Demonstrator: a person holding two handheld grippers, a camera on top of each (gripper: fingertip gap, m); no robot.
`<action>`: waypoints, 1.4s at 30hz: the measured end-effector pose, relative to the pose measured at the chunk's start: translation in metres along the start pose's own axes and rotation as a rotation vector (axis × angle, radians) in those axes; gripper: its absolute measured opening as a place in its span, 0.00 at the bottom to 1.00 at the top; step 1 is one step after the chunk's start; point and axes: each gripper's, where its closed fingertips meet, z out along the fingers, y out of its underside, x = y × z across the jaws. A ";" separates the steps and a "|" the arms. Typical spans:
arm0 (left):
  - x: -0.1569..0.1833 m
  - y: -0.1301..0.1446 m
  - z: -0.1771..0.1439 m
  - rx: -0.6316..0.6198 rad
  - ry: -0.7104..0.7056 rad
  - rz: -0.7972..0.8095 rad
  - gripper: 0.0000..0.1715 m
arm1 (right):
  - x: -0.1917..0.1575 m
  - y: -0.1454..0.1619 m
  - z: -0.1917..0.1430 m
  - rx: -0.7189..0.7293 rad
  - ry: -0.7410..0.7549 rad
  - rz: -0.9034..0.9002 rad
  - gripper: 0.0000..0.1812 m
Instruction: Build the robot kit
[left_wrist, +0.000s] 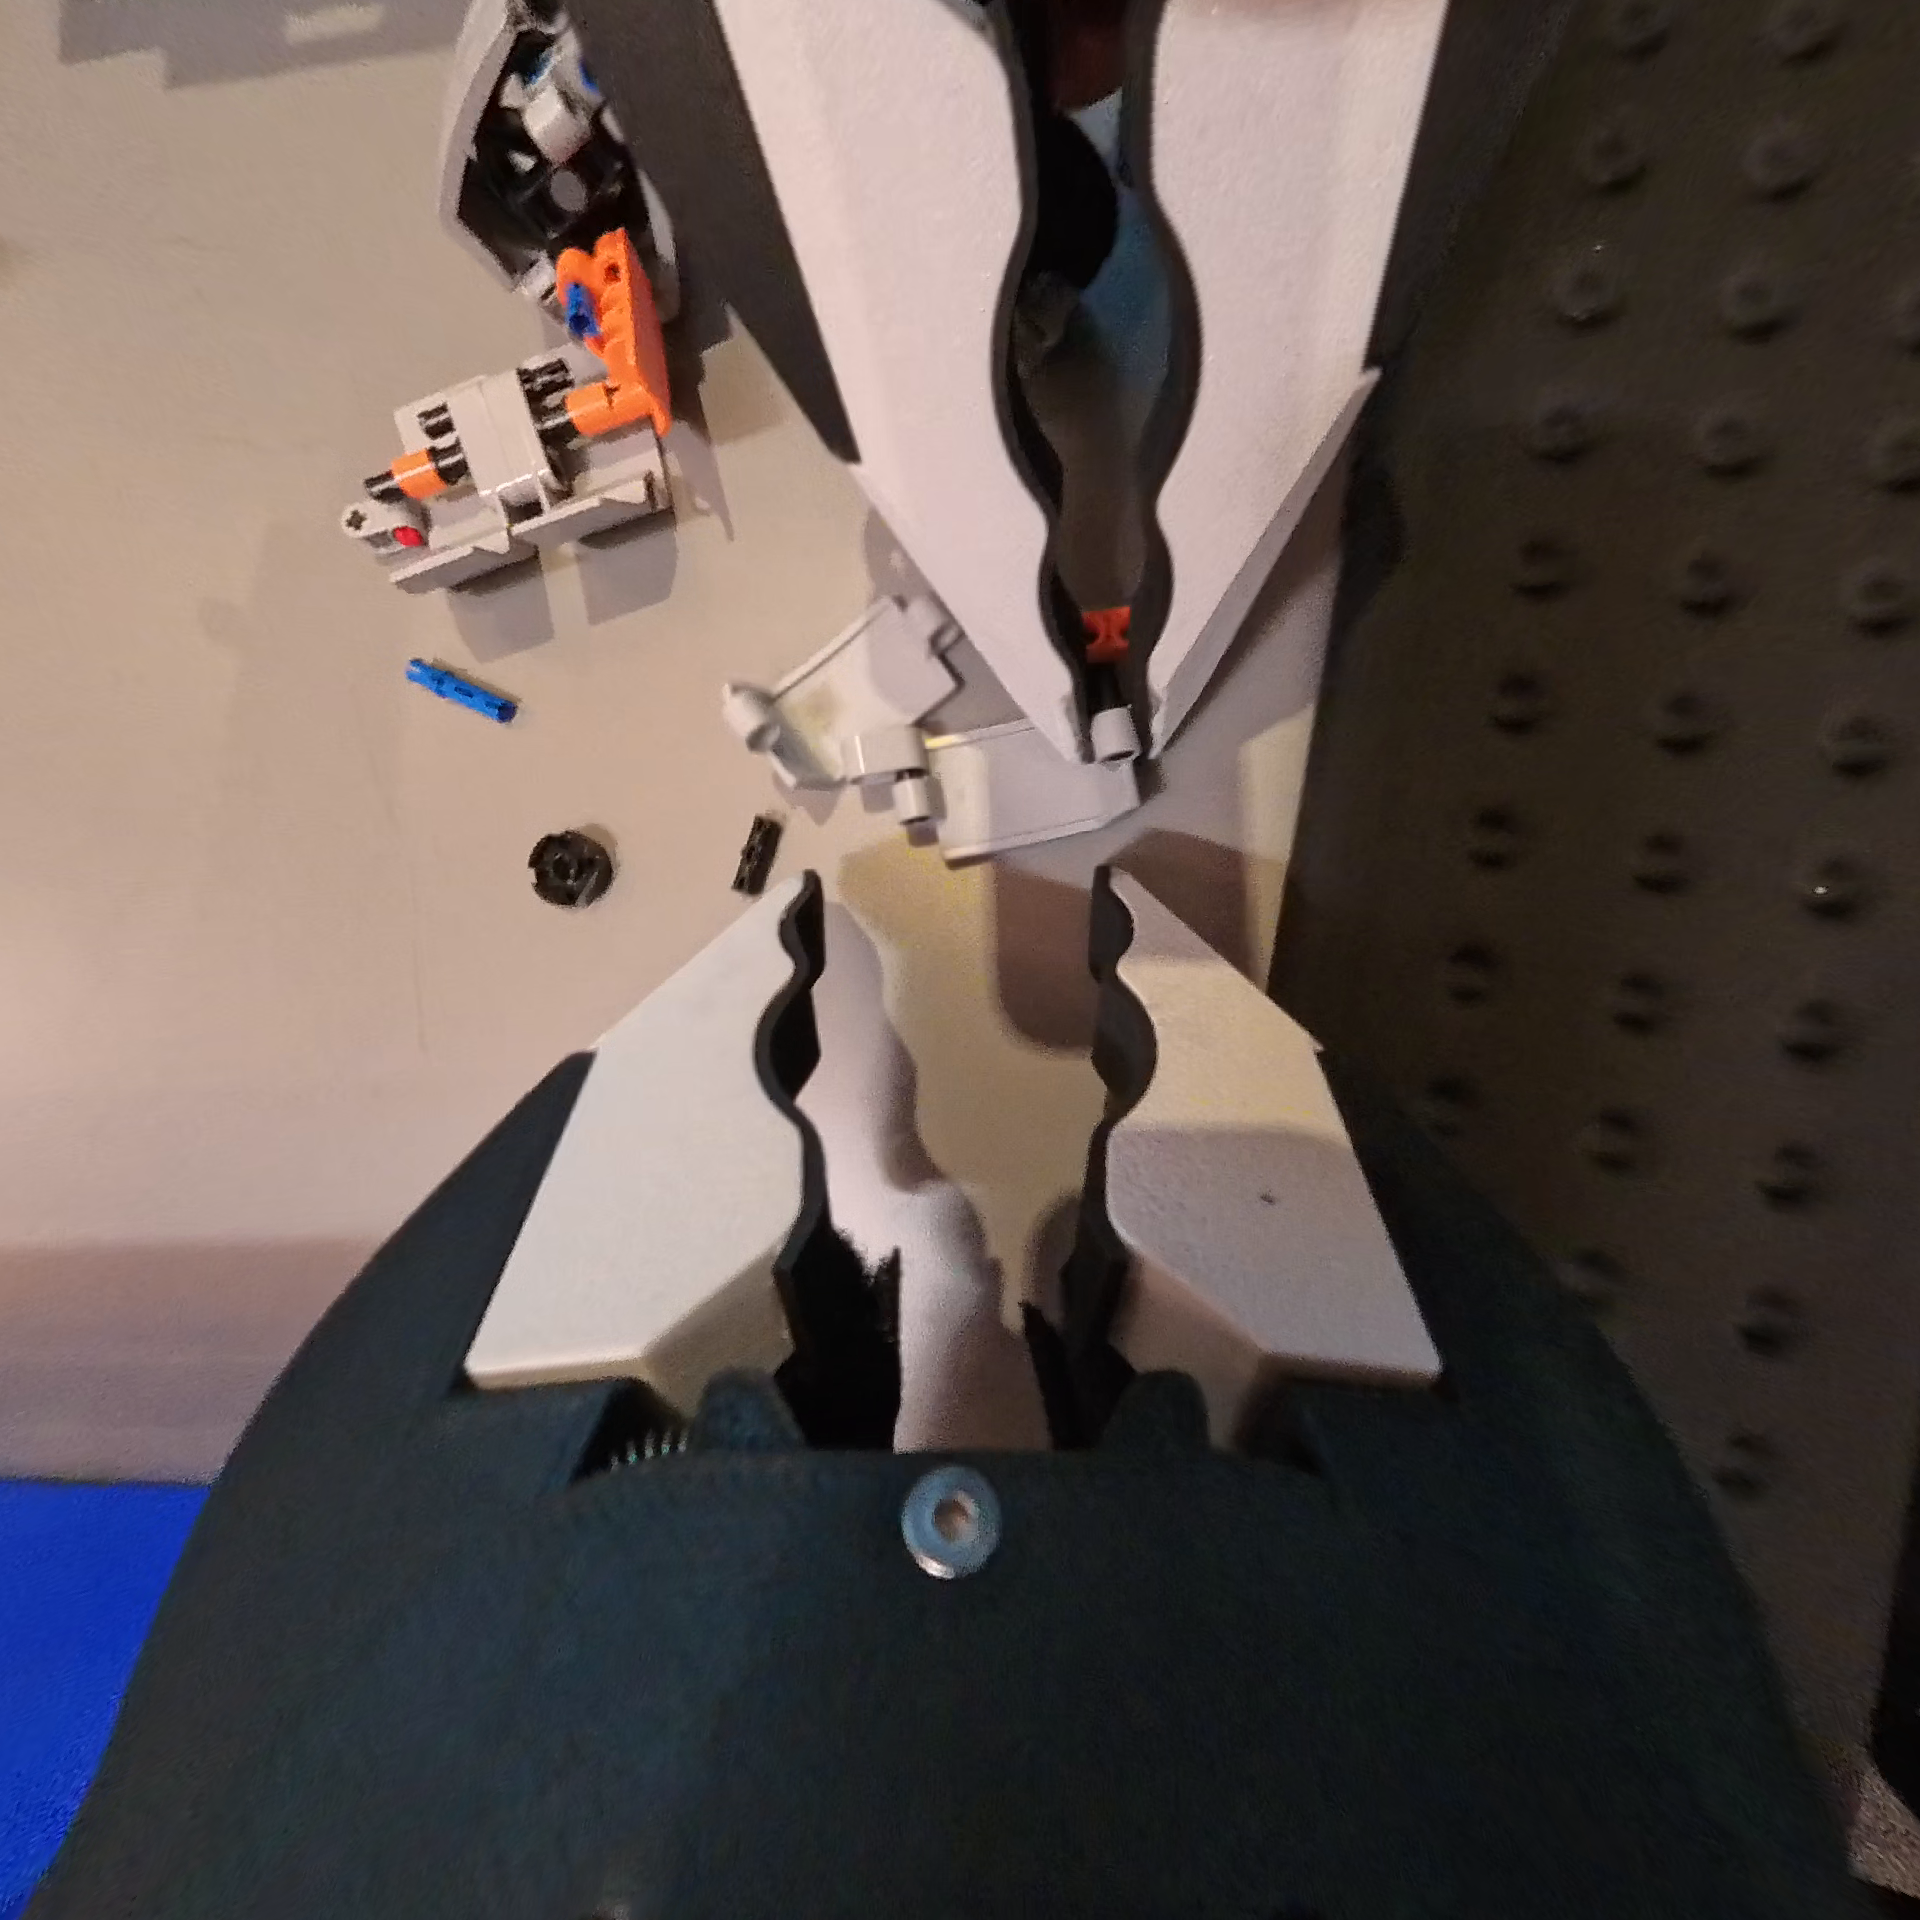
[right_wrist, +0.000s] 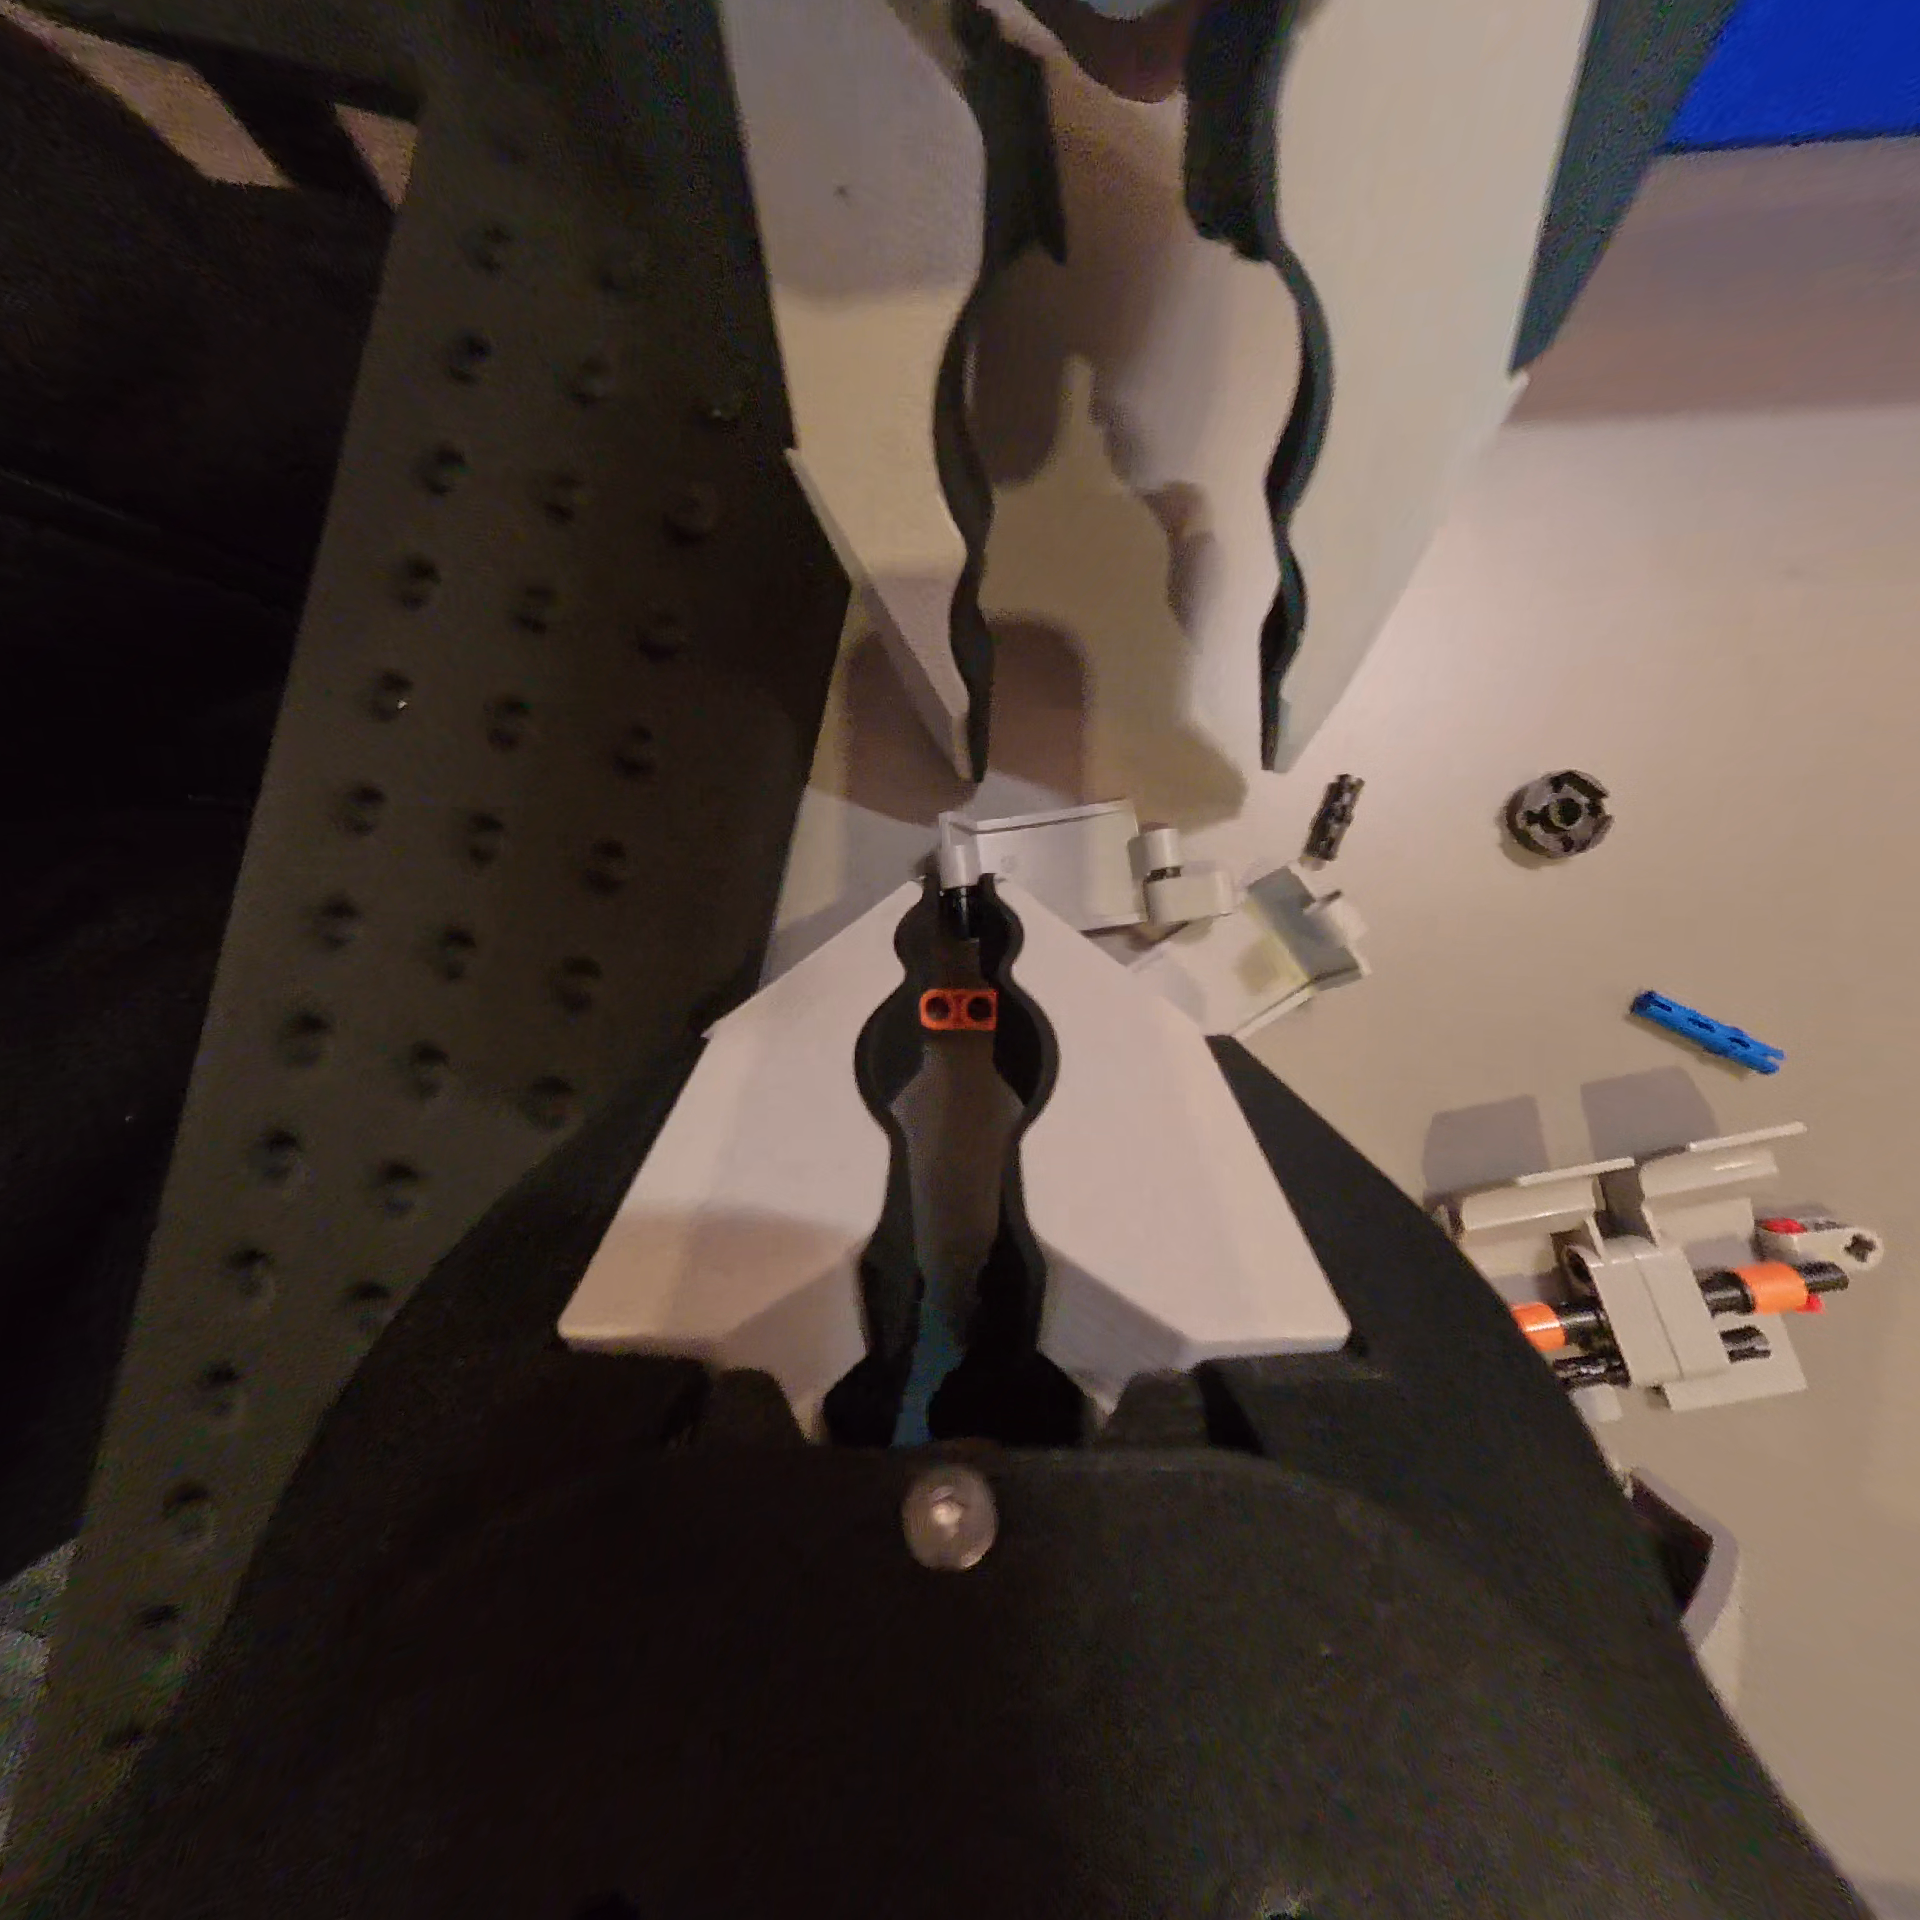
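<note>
Between the two facing tools, the right tongs (right_wrist: 961, 914) are pinching a grey brick assembly (right_wrist: 1081, 857) by its orange-collared pin; the left tongs (left_wrist: 961, 883) are gaping empty just beside it, risking a knock that twists it loose onto the counter (left_wrist: 260, 987).

1. Between my two tongs, which face tip to tip, the gap is blocked by a grey brick assembly (left_wrist: 977, 769) lying on the worktop (left_wrist: 208, 935).
2. A black studded panel (left_wrist: 1662, 831) walls off one side, close beside both tongs.
3. On the open side I see scattered obstacles: a blue pin (left_wrist: 460, 690), a black round part (left_wrist: 570, 868), a small black connector (left_wrist: 756, 854) and a grey-orange module (left_wrist: 520, 457).
4. Bare worktop lies beyond these parts.
</note>
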 end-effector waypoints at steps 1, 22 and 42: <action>0.001 -0.001 0.001 0.006 0.008 0.018 0.29 | -0.002 0.001 -0.001 -0.008 -0.009 -0.015 0.02; 0.020 -0.035 0.021 -0.034 0.208 0.249 0.27 | -0.020 0.029 -0.029 -0.076 -0.106 -0.205 0.02; 0.036 -0.039 0.020 -0.034 0.332 0.265 0.10 | -0.030 0.037 -0.035 -0.068 -0.168 -0.290 0.03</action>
